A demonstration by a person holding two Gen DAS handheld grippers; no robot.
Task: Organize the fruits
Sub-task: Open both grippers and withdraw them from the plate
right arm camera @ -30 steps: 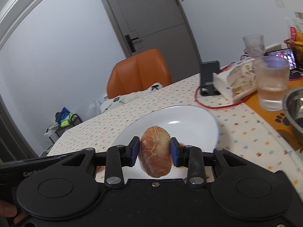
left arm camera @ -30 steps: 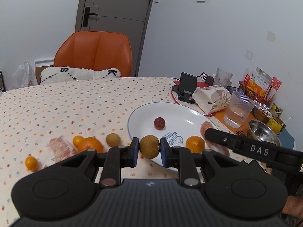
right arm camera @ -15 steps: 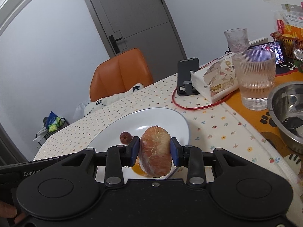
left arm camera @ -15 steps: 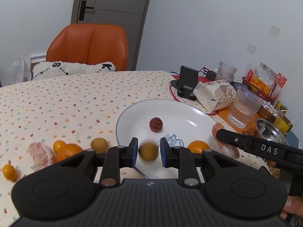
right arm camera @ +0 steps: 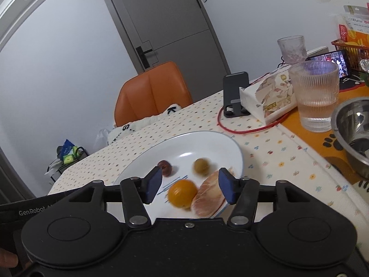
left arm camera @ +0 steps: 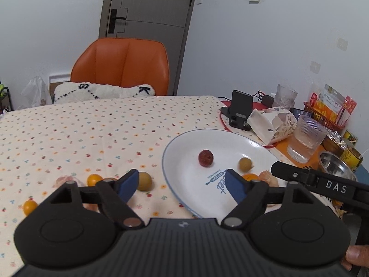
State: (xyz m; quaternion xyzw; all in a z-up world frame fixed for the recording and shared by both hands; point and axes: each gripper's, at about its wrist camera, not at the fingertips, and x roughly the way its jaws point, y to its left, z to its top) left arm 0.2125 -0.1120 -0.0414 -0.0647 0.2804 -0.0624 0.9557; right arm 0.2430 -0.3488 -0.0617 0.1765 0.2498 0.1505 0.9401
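Tongs, both ours, left and right, gape empty; peeled pinkish pomelo segment lies lengthwise against round white plate's rim.

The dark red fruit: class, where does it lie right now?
In the left wrist view the dark red fruit lies on the white plate, near its middle, left of the small brown fruit and apart from it.

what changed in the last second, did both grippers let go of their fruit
Yes. The left gripper opened and dropped its brown-green fruit onto the plate; the right gripper opened and released the peeled citrus segment at the plate's near rim. Both are now empty. The red fruit and orange stayed on the plate, and the fruits on the tablecloth stayed put.
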